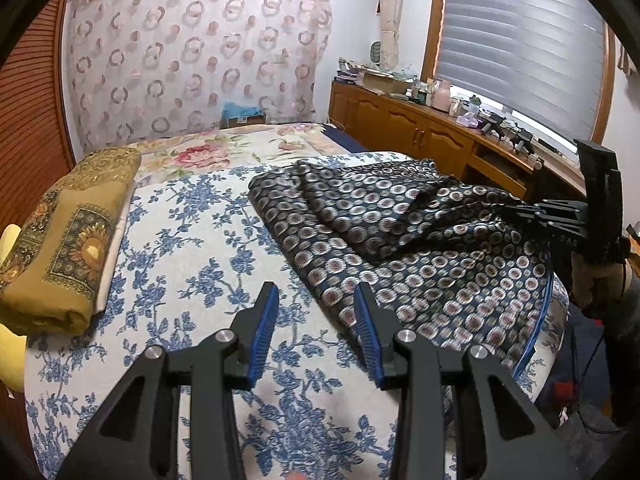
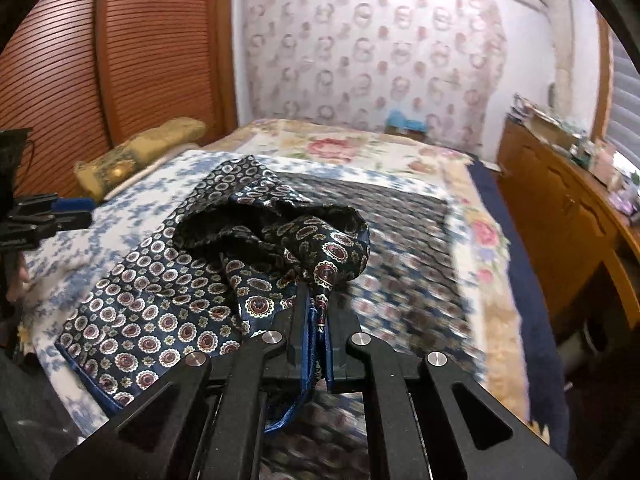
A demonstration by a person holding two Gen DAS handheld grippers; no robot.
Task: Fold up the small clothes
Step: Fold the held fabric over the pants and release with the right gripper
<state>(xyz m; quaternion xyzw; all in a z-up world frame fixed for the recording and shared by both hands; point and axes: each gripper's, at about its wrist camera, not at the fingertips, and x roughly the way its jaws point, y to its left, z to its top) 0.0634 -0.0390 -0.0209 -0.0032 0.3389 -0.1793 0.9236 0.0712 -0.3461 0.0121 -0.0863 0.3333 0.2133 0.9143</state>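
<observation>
A dark navy scarf with ring medallions point(image 1: 404, 240) lies spread on the blue-flowered bed cover, partly folded over itself. My right gripper point(image 2: 318, 320) is shut on a bunched corner of this scarf point(image 2: 168, 292) and holds it lifted above the bed; in the left wrist view the same right gripper point(image 1: 516, 214) shows at the scarf's right edge. My left gripper point(image 1: 316, 320) hangs open over the bed cover, just left of the scarf's near edge, with nothing between its blue pads. It also appears at the far left of the right wrist view as the left gripper point(image 2: 68, 210).
A folded mustard-gold cloth point(image 1: 64, 240) lies on the bed's left side beside a louvred wooden door point(image 2: 132, 52). A wooden cabinet point(image 1: 420, 132) crowded with small items runs along the right under a blinded window. A patterned curtain point(image 1: 192, 56) hangs behind the bed.
</observation>
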